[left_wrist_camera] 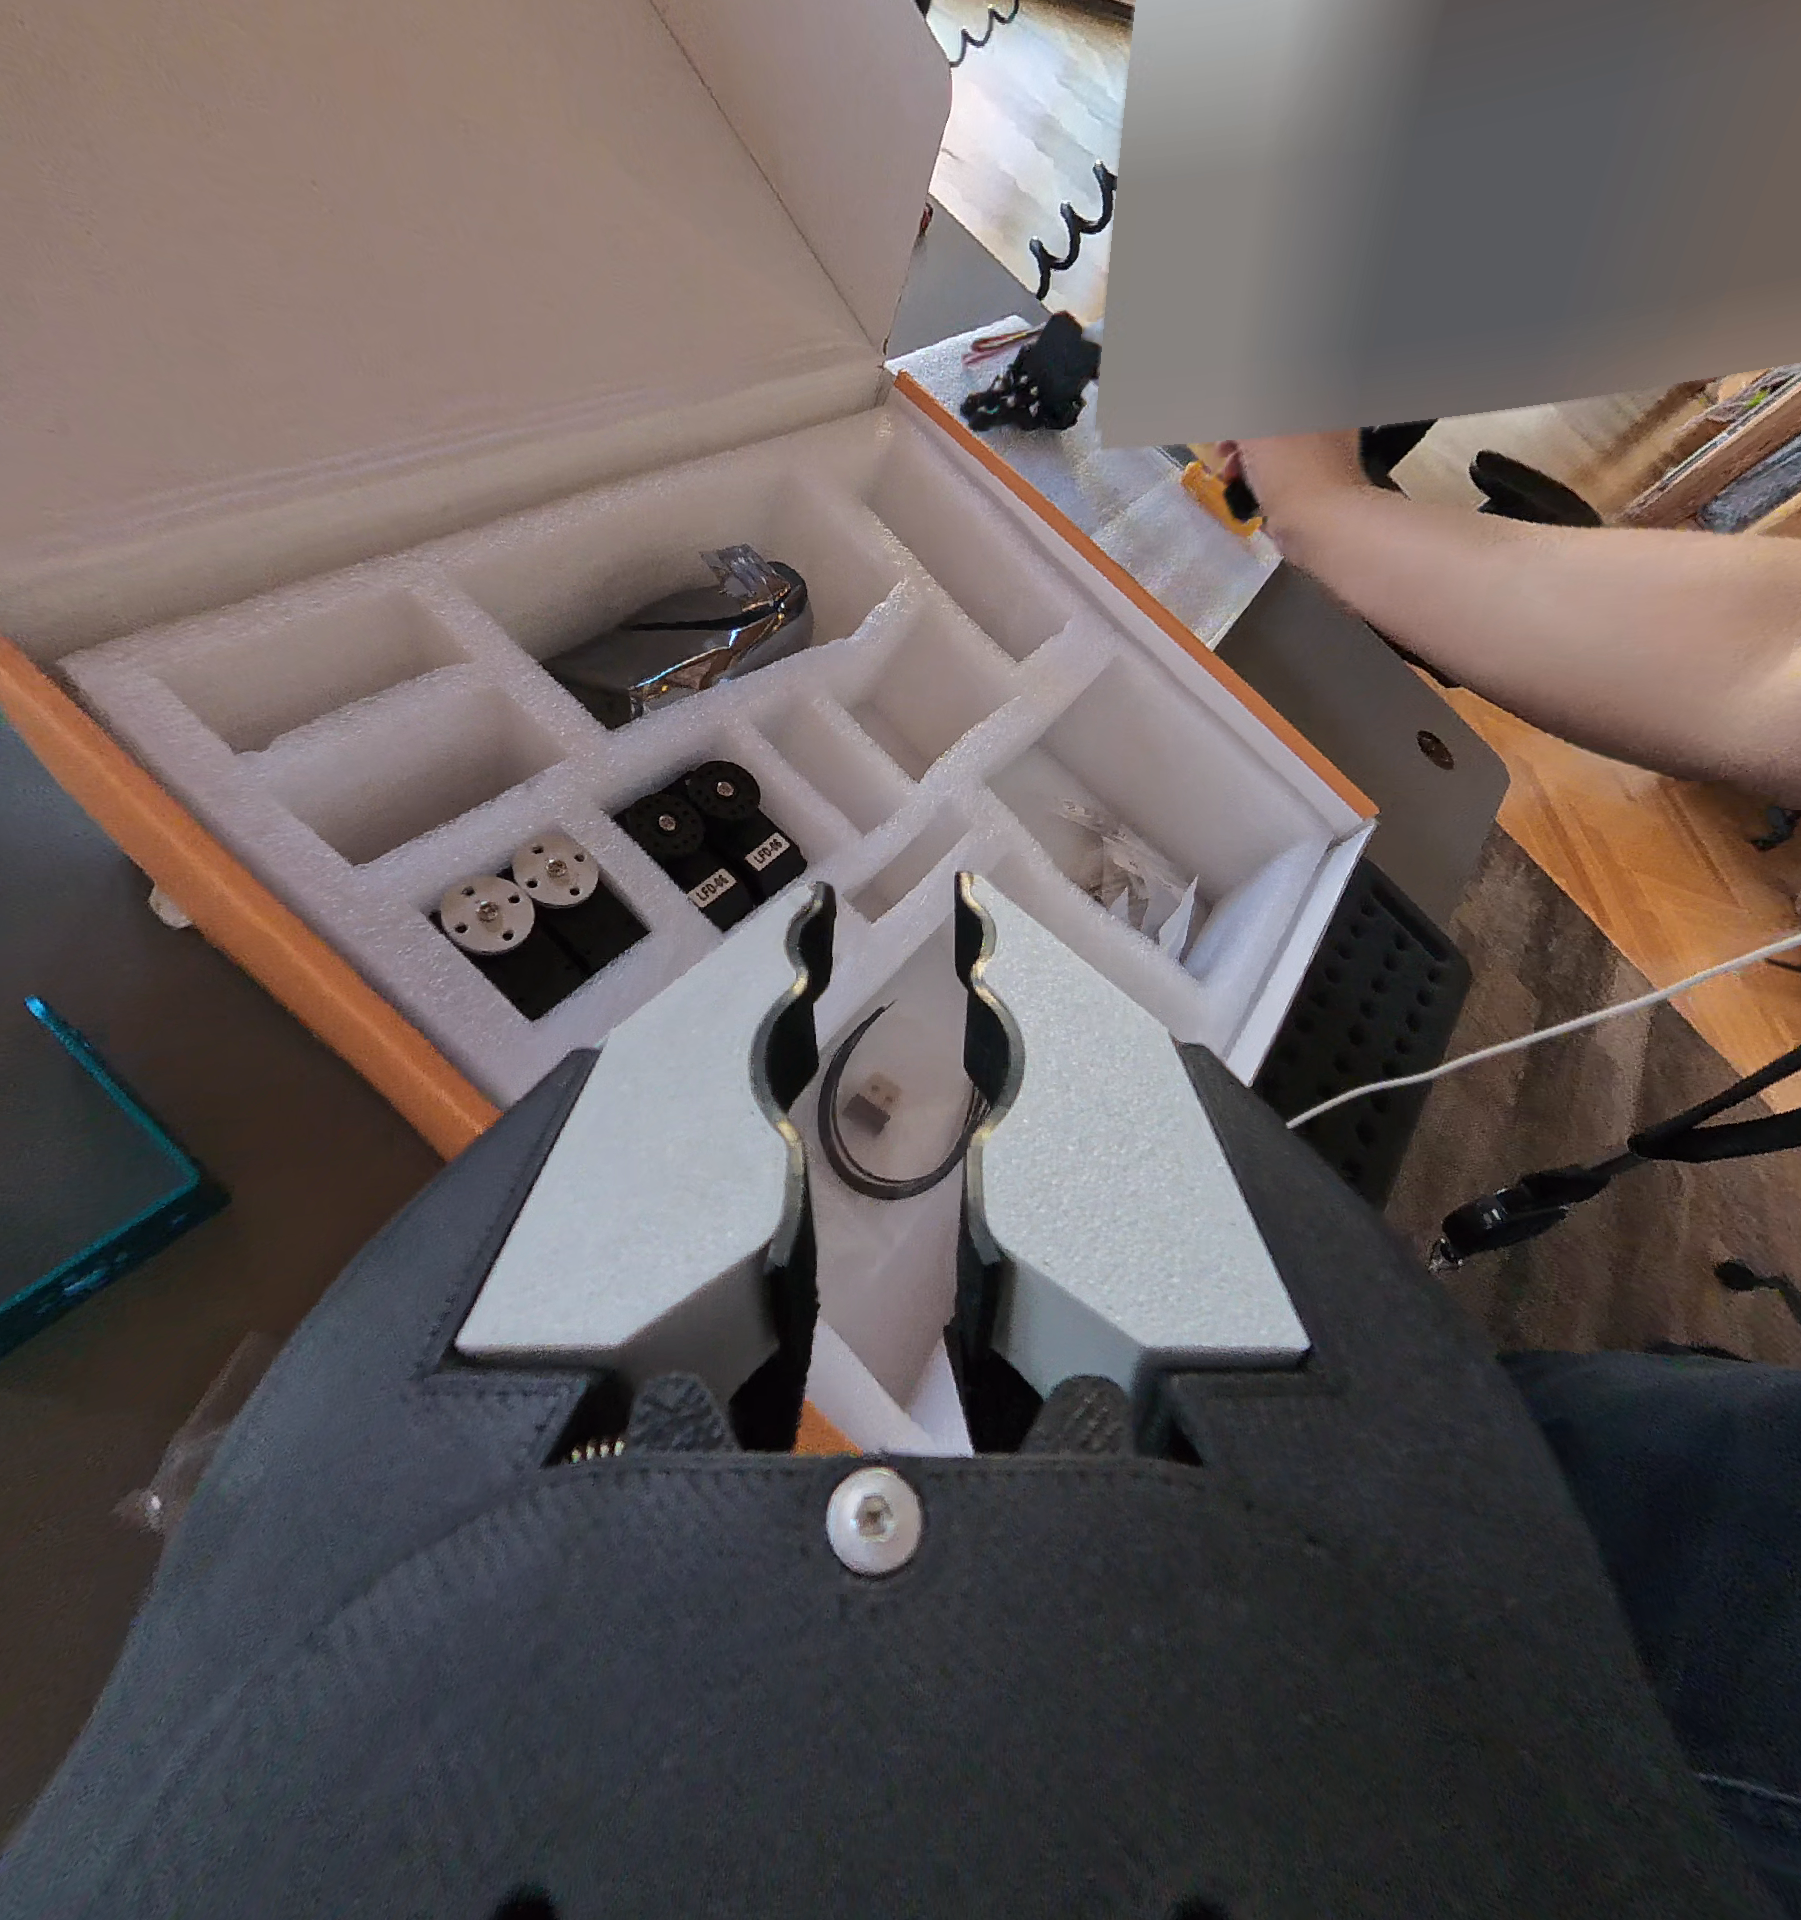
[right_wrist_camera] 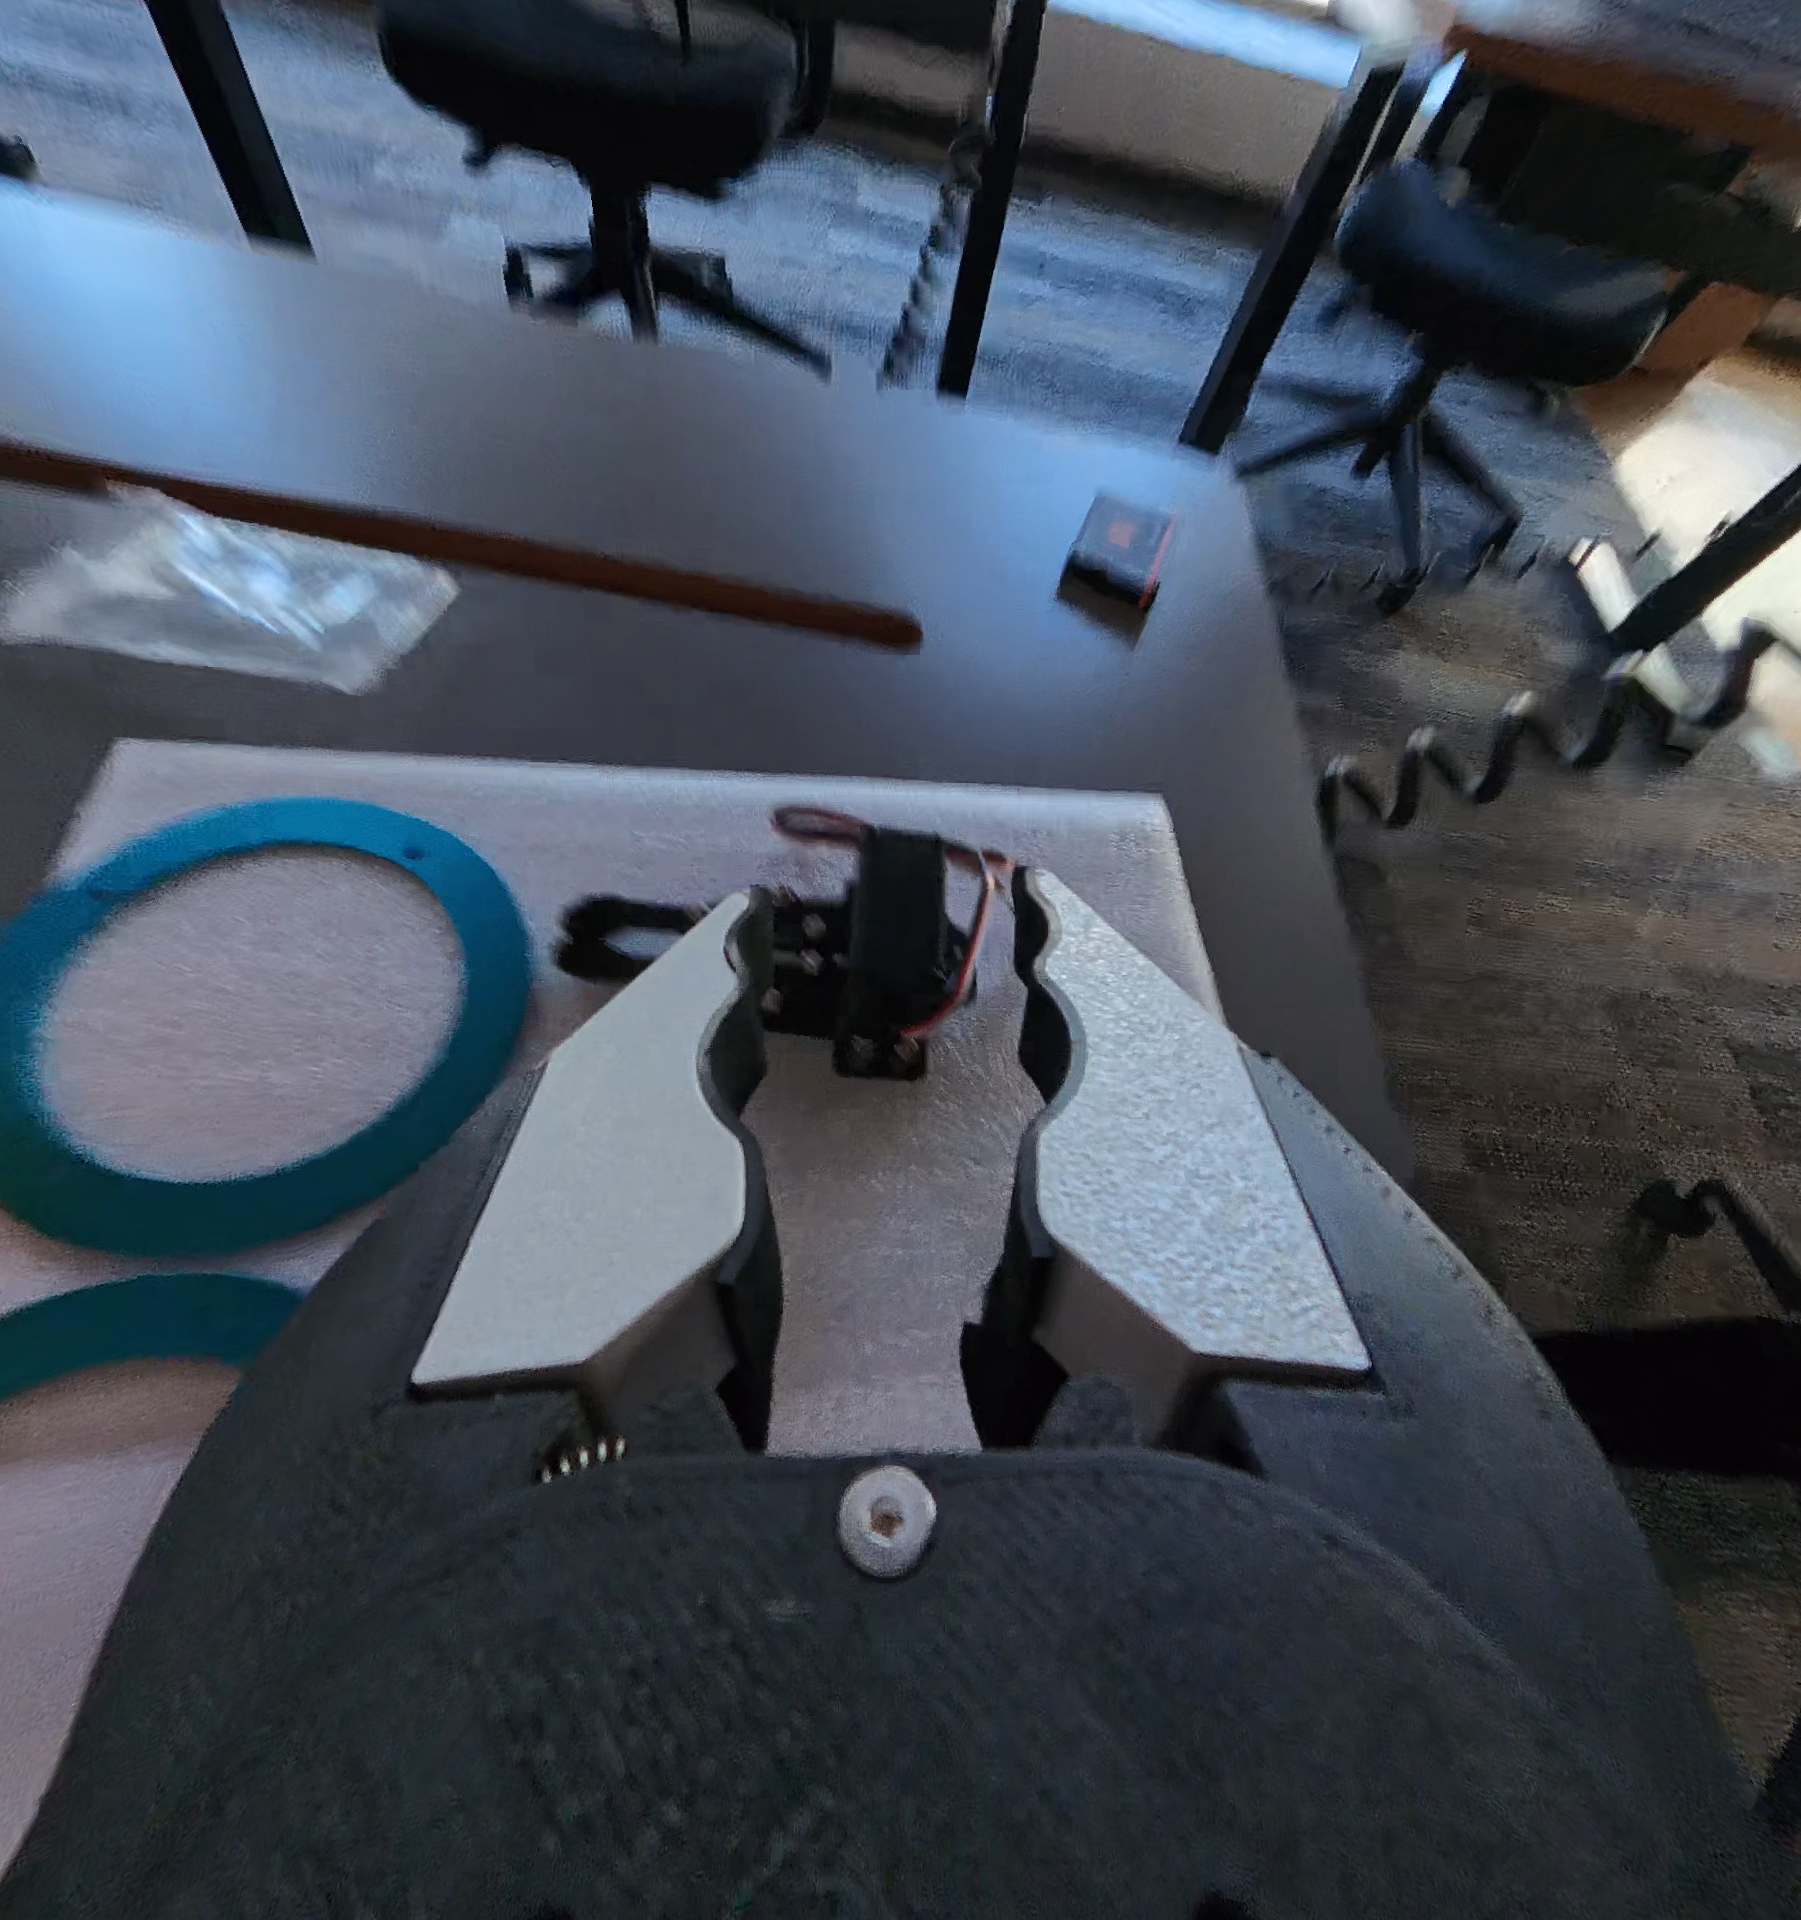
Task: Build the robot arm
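Orange-edged box (left_wrist_camera: 252,935) lies open on the worktop (left_wrist_camera: 283,1164), foam tray (left_wrist_camera: 605,748) partly filled; left tool (left_wrist_camera: 891,914) hangs released over a near compartment, coiled black wire (left_wrist_camera: 880,1143) directly below between its fingers. Right tool (right_wrist_camera: 891,904) also released, empty; black servo assembly (right_wrist_camera: 891,956) stands straight ahead at its fingertips on the foam sheet (right_wrist_camera: 615,821), teal ring (right_wrist_camera: 241,1018) off left.

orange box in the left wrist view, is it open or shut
Open. The orange box's lid stands folded back, baring the white foam insert and the black servos in its compartments.

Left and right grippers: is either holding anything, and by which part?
Neither. The left gripper is open over the foam box; the right gripper is open around the black servo, not gripping.
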### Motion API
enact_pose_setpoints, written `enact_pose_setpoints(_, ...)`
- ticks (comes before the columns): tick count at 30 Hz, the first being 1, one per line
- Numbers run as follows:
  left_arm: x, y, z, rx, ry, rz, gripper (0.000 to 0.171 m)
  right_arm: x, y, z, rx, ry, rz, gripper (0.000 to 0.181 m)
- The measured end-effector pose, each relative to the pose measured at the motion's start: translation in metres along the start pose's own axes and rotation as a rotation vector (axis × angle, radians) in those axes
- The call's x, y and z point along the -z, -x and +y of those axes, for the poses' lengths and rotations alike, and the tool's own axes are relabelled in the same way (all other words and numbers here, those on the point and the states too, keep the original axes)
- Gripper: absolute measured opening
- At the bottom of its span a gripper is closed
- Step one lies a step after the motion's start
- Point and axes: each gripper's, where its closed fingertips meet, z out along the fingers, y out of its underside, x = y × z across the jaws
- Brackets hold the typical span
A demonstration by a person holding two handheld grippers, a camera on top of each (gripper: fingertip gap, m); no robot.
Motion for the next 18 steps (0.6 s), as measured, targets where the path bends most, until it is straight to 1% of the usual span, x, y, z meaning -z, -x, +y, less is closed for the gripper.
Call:
enact_pose_setpoints(1, 0.003, 0.001, 0.001, -0.002, -0.005, -0.006, 0.022, 0.018, 0.012, -0.023, 0.037, -0.084, 0.006, 0.046)
enact_pose_setpoints(2, 0.005, 0.001, 0.002, 0.001, -0.008, -0.010, 0.022, 0.038, 0.035, -0.050, 0.091, -0.176, -0.017, 0.045)
enact_pose_setpoints(3, 0.008, 0.002, 0.003, 0.006, -0.011, -0.012, 0.022, 0.058, 0.071, -0.074, 0.134, -0.245, -0.086, 0.044)
enact_pose_setpoints(4, 0.010, 0.002, 0.004, 0.011, -0.016, -0.014, 0.022, 0.076, 0.121, -0.093, 0.174, -0.288, -0.222, 0.042)
enact_pose_setpoints(5, 0.012, 0.002, 0.005, 0.016, -0.022, -0.015, 0.022, 0.093, 0.179, -0.103, 0.235, -0.292, -0.399, 0.041)
enact_pose_setpoints(6, 0.014, 0.002, 0.006, 0.021, -0.028, -0.013, 0.022, 0.107, 0.235, -0.103, 0.311, -0.254, -0.564, 0.040)
enact_pose_setpoints(7, 0.015, 0.002, 0.008, 0.026, -0.034, -0.008, 0.022, 0.117, 0.283, -0.096, 0.405, -0.196, -0.696, 0.040)
enact_pose_setpoints(8, 0.016, 0.001, 0.010, 0.031, -0.037, -0.004, 0.022, 0.125, 0.324, -0.084, 0.513, -0.124, -0.814, 0.038)
enact_pose_setpoints(9, 0.017, 0.000, 0.012, 0.033, -0.039, -0.001, 0.023, 0.129, 0.355, -0.071, 0.628, -0.057, -0.904, 0.037)
enact_pose_setpoints(11, 0.021, -0.002, 0.014, 0.030, -0.052, -0.004, 0.023, 0.123, 0.388, -0.052, 0.867, -0.003, -0.971, 0.036)
enact_pose_setpoints(13, 0.029, -0.005, 0.016, 0.023, -0.061, -0.011, 0.022, 0.110, 0.399, -0.038, 1.033, 0.046, -0.993, 0.035)
enact_pose_setpoints(15, 0.037, -0.007, 0.023, 0.019, -0.055, -0.012, 0.022, 0.102, 0.397, -0.019, 1.144, 0.183, -1.012, 0.035)
enact_pose_setpoints(16, 0.041, -0.007, 0.027, 0.015, -0.048, -0.018, 0.022, 0.099, 0.393, -0.010, 1.187, 0.247, -1.016, 0.032)
enact_pose_setpoints(18, 0.049, -0.004, 0.036, 0.011, -0.039, -0.035, 0.022, 0.091, 0.394, -0.007, 1.205, 0.284, -0.989, 0.032)
